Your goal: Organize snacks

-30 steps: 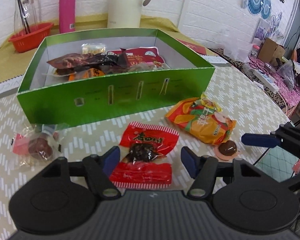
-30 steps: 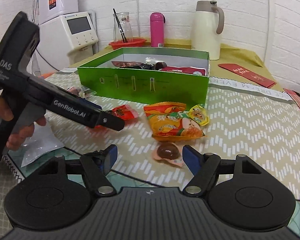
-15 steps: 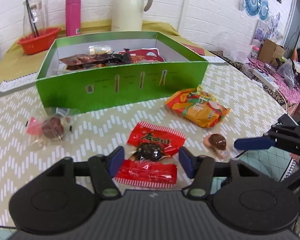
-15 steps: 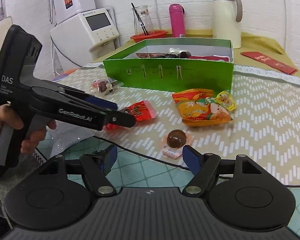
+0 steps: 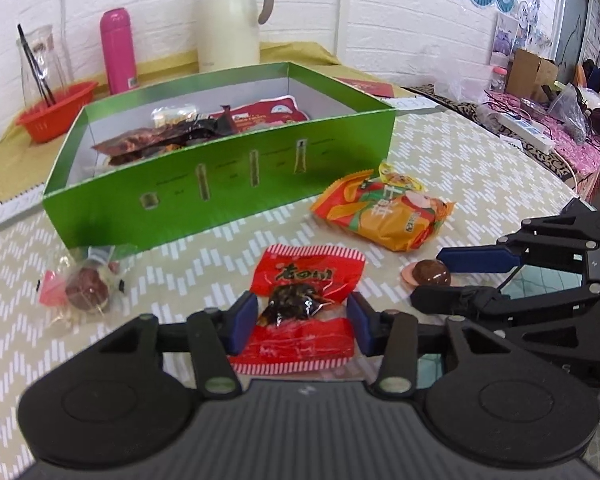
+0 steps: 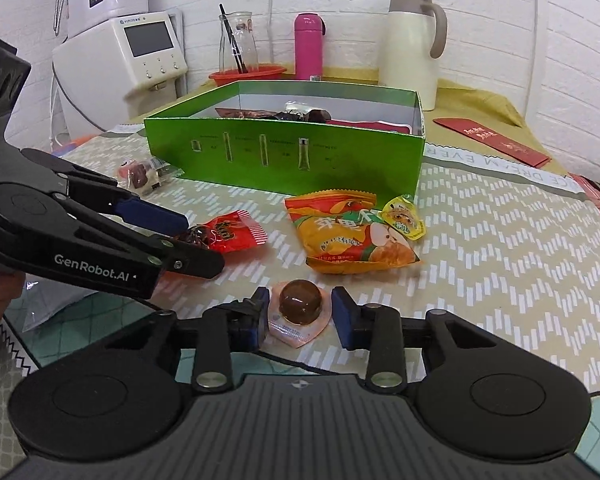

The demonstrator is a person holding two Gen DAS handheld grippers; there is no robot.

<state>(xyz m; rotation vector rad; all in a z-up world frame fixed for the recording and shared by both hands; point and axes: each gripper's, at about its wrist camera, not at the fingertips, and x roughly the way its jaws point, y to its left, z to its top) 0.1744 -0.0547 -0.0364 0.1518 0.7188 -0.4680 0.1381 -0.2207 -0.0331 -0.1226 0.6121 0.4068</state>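
Your left gripper (image 5: pixel 302 322) sits low over the red snack packet (image 5: pixel 306 280). Its jaws have just been closing, and the packet lies between them, but you can see a small gap on each side, so they do not pinch it. Your right gripper (image 6: pixel 300 312) sits around the brown jelly cup (image 6: pixel 301 303). Its jaws have just been closing too. The left pad looks very near the cup's rim, and the right pad stands clear of it, so nothing is held.

The two grippers are close together, side by side at the near edge of the table (image 6: pixel 500 248).

Behind the red packet stands the green box (image 5: pixel 220 184), with dark and red packets already inside. The orange snack bag (image 5: pixel 384 212) lies between the box and the jelly cup, and a little yellow packet (image 6: pixel 404 218) leans on it. A clear wrapper with a dark sweet (image 5: pixel 86 288) lies at the box's near left corner.

Far back stand a cream jug (image 5: pixel 230 16), a pink bottle (image 5: pixel 118 50) and a red basket (image 5: pixel 56 106) holding a glass jar. A white machine (image 6: pixel 140 52) sits on the left.
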